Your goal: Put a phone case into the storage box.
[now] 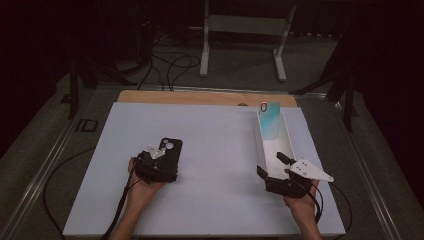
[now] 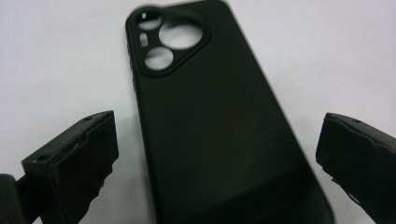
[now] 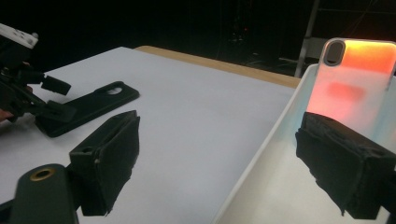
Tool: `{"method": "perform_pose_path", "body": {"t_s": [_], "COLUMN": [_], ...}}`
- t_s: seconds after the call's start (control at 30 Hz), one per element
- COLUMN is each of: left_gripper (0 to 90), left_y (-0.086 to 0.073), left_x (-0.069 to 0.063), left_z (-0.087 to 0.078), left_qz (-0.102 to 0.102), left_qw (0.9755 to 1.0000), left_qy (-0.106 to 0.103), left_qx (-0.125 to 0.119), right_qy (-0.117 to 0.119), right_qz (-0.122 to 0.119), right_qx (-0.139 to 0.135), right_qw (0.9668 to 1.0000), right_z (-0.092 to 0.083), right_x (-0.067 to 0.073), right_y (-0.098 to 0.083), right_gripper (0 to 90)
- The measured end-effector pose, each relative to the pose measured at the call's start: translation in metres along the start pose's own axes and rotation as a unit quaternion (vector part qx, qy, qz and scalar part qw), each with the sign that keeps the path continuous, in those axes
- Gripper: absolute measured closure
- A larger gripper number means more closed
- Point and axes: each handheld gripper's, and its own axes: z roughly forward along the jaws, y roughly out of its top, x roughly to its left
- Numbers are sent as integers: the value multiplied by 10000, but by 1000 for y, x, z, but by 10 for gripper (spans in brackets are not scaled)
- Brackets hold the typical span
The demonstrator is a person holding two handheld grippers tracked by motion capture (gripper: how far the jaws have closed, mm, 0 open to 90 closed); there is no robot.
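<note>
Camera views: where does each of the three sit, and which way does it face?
High view: above the person's side, looking forward and down on the table; both hands show.
Left gripper view: rides the left hand-held gripper, looking down on the black phone case between its open jaws.
Right gripper view: rides the right hand-held gripper, facing the white tray.
Shared: the black phone case.
</note>
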Motion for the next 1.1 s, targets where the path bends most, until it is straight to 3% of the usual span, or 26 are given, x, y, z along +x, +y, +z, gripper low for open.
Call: {"method": "perform_pose_path", "body": {"t_s": [0.3,0.47,0.93,1.1], "left_gripper": [3,116,124,150], "left_y": [-2,-3,4,4], "left_x": [2,12,11,11], "left_z": [7,4,6,5], "left_qz": [-3,-143,-192,-134], "left_qw": [9996,9997,9986,9989], "left_qy": [-124,-38,-1,-27], "left_qx": [269,217,486,452], "right_qy": [5,-20,79,105], "right_qz": [-16,5,-96,-129], "right_qx": [1,-8,36,43], "right_qw": [10000,10000,9999,9999], "right_z": [1,0,7,8], "right_x": [1,-1,7,8], "right_y": [0,0,2,2], "right_gripper": [134,134,135,135]}}
